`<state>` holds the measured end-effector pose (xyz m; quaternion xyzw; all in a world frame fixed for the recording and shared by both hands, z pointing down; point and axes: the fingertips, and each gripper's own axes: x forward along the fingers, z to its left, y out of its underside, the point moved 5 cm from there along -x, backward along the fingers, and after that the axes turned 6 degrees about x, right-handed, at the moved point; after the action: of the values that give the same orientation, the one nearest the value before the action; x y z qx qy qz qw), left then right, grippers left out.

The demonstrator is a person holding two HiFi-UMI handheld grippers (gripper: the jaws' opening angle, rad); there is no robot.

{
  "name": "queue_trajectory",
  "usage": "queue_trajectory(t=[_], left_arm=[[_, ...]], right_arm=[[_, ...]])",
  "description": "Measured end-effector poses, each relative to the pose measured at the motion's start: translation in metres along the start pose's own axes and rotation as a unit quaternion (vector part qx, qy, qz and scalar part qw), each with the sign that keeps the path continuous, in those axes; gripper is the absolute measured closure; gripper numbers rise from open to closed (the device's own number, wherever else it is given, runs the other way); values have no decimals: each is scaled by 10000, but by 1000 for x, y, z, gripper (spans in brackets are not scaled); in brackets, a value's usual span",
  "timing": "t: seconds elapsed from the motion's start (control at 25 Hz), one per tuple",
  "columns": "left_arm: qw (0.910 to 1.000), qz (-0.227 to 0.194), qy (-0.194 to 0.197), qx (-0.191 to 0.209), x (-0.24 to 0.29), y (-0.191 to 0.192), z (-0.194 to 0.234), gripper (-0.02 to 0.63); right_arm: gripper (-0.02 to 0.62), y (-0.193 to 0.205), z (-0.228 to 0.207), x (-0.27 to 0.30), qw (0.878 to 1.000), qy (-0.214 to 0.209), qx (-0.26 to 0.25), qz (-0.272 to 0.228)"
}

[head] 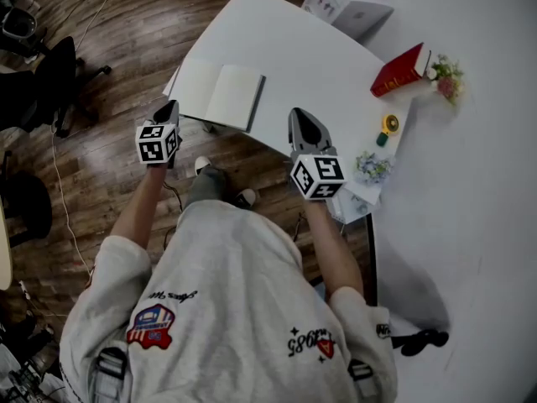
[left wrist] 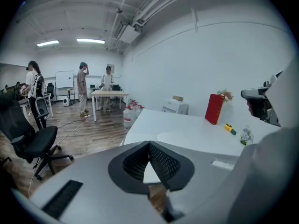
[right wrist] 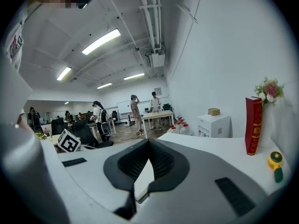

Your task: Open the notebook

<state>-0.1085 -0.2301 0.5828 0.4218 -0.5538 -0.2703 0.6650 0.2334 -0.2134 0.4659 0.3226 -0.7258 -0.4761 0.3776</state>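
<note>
Notebook [head: 220, 93] was already lying open at the table's [head: 319, 65] near corner, so the job looked done. Left gripper [head: 172, 107] and right gripper [head: 302, 116] were both pinched together on nothing, by the table's near edge. Best move was probably pulling clear without snagging a page.

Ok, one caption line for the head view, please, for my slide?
Notebook open on table; left gripper and right gripper shut, empty, near it.
</note>
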Motion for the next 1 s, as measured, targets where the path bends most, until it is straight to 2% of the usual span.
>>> queue_trajectory(t=[0.24,0.48,0.84,1.0], left_arm=[[9970,-614,217,416,-24,-55,-31,601],[9871,-1278,581,770,-49,-109,-72,601],[9771,-1656,1004,886,-68,-137,-99,601],[9746,-1740,1096,886,-69,-142,-103,601]], right_arm=[[606,-12,9,-15,9997,8,-148,-217],[606,-23,10,-26,9986,63,-251,-451],[606,-29,6,-35,9955,183,-383,-852],[606,-36,9,-38,9956,230,-384,-824]])
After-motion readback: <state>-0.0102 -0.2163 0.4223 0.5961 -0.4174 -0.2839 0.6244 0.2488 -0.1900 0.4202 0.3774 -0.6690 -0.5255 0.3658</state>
